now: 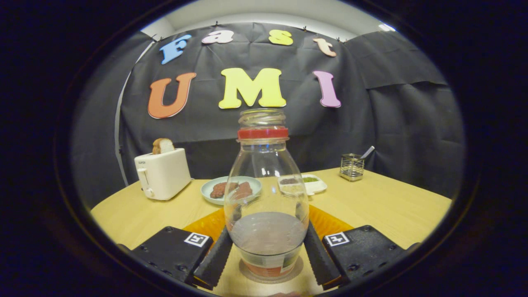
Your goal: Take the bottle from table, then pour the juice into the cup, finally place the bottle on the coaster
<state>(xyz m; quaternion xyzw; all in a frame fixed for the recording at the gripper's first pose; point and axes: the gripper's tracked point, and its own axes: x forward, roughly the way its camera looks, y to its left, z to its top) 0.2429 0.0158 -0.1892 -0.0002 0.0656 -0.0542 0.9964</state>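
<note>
White plastic 2-slot toaster (163,178), smooth and boxy, stands far left on the pale wooden table (392,206) with 1 slice of bread (163,145) upright in a slot. Right of it, a round pale-green ceramic plate (209,190) carries 2 dark reddish pieces of food.

Centre, nearest the camera: clear plastic bottle with a red neck ring (266,198), cap off, threaded mouth open. Bulbous body, narrow neck, glossy wall. Greyish juice fills roughly the lower third; a label band wraps the base. It stands upright on the table, in front of an orange disc-shaped coaster (330,222) that lies just behind it.

Gripper (266,253): both ribbed fingers sit against the lower flanks of the bottle, left and right, at about liquid level; they look clamped on it, base not yet lifted.

Handling judgement: light, since mostly empty; thin wall probably flexes under squeeze; smooth curved surface likely slippery. A low hold keeps the weight between the pads, but the open mouth means any tilt spills.

Right of the bottle, far: white rectangular divided dish (313,184) with green and brown contents. Farther right: small square wire-mesh metal holder (352,167) with 1 utensil handle leaning out.

No cup identified.
</note>
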